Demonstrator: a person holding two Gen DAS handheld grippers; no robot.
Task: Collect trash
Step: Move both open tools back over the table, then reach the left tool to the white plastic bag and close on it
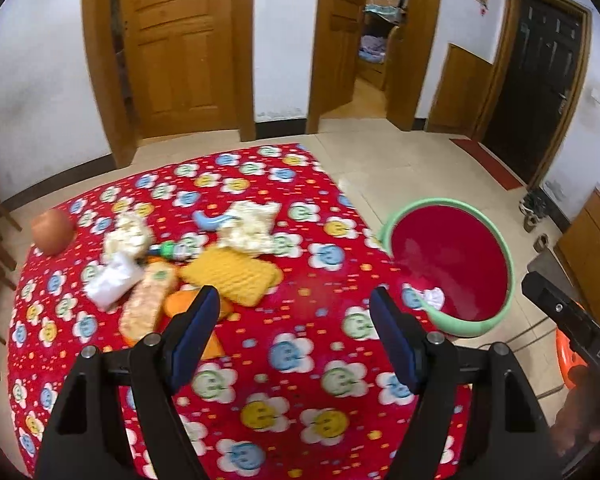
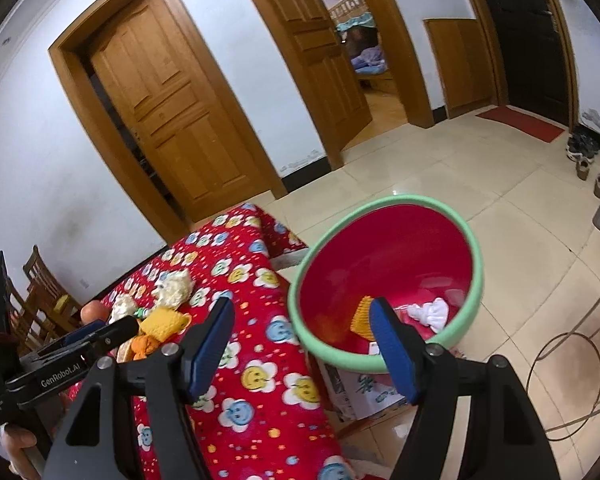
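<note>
Red bin (image 2: 384, 264) beside flowered cloth (image 2: 244, 360)

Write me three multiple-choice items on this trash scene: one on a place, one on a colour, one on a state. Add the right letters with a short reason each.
1. Where is the bin?
A. On the table
B. On the floor side, past the table's edge
C. Under a chair

2. What colour is the bin's rim?
A. Green
B. Black
C. Yellow

3. What is the right claw holding?
A. A white tissue
B. An orange
C. Nothing

Key: 1 B, the bin sits beyond the edge of the table, over floor tiles. 2 A, a pale green ring tops the red inside. 3 C, its pads stand apart with only cloth and bin seen between them.
</note>
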